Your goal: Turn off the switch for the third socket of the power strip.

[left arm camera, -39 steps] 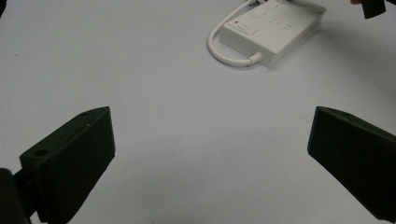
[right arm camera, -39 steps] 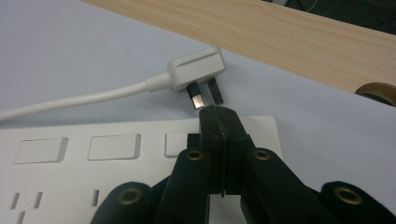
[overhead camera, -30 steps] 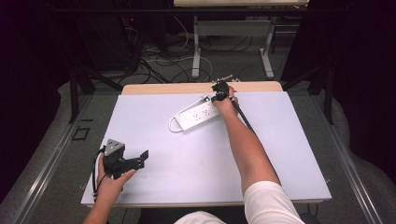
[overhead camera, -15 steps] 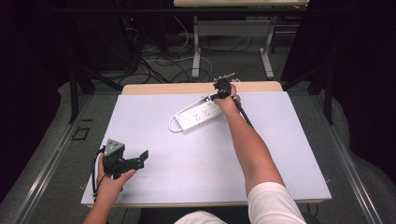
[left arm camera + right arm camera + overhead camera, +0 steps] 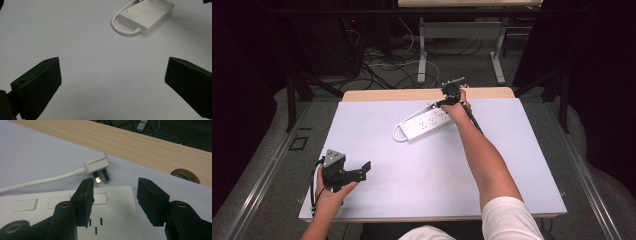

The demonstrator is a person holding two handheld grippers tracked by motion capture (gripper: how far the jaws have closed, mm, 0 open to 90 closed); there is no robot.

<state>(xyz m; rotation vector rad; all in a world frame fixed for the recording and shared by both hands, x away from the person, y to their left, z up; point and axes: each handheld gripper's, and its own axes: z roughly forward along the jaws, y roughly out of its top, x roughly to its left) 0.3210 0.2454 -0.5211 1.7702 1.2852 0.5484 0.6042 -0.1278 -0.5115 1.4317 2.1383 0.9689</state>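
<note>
While the right gripper [image 5: 113, 195] hangs over the far end of the white plastic power strip [image 5: 424, 123], its black jaws have just been opening and now stand apart with nothing between them. The white three-pin plug [image 5: 97, 166] lies free on the pale table sheet [image 5: 422, 170], just beyond the strip's end — released, I'd judge, so whatever comes next starts with a fresh grasp. Down at the near left corner, the left gripper [image 5: 112, 82] rests with its jaws spread wide and empty, well apart from the strip. Counted: one strip, one plug on its white cord [image 5: 37, 182], two grippers — nothing else on the sheet.
</note>
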